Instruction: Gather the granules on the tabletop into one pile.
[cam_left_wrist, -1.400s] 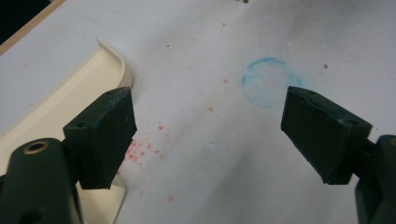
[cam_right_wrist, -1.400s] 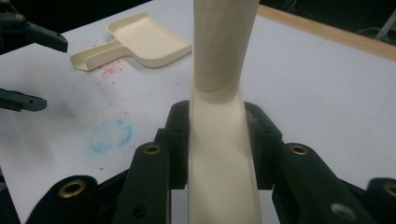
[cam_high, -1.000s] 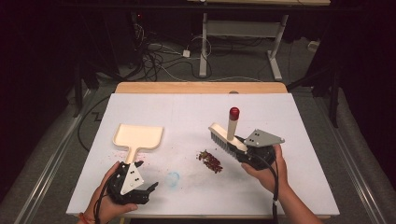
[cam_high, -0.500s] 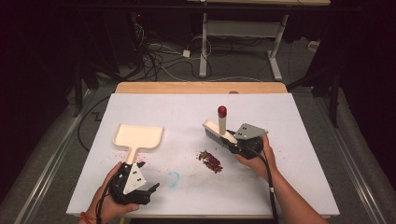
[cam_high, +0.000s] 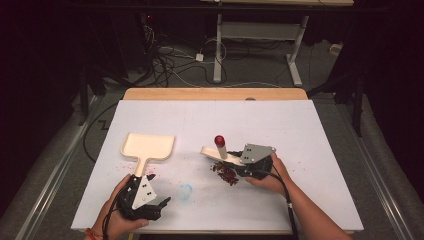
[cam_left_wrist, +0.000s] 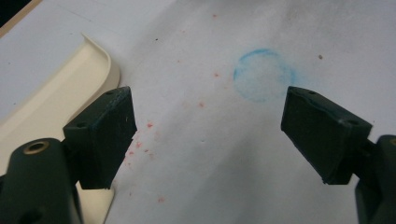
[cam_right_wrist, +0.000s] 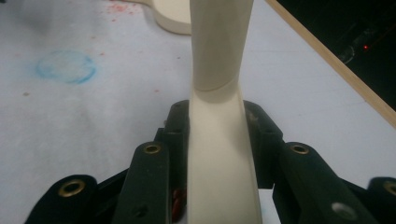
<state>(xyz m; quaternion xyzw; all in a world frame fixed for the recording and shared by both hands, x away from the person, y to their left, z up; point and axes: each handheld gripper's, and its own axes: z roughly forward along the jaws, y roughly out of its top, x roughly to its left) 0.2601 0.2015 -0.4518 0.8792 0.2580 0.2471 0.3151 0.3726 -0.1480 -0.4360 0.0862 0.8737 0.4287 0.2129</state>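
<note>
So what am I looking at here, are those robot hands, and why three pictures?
No robot: a person holds a hand-held gripper in each hand. One camera looks down from above; the other two ride on the grippers, looking along their black jaws. On the white table lie a cream dustpan, a heap of dark red crumbs and a blue ring mark. The right hand-held gripper is shut on a cream brush with a red-tipped handle, standing at the crumbs. The left hand-held gripper is open, holding nothing, beside the dustpan's handle.

No readable text, label, brand or number appears on anything.
</note>
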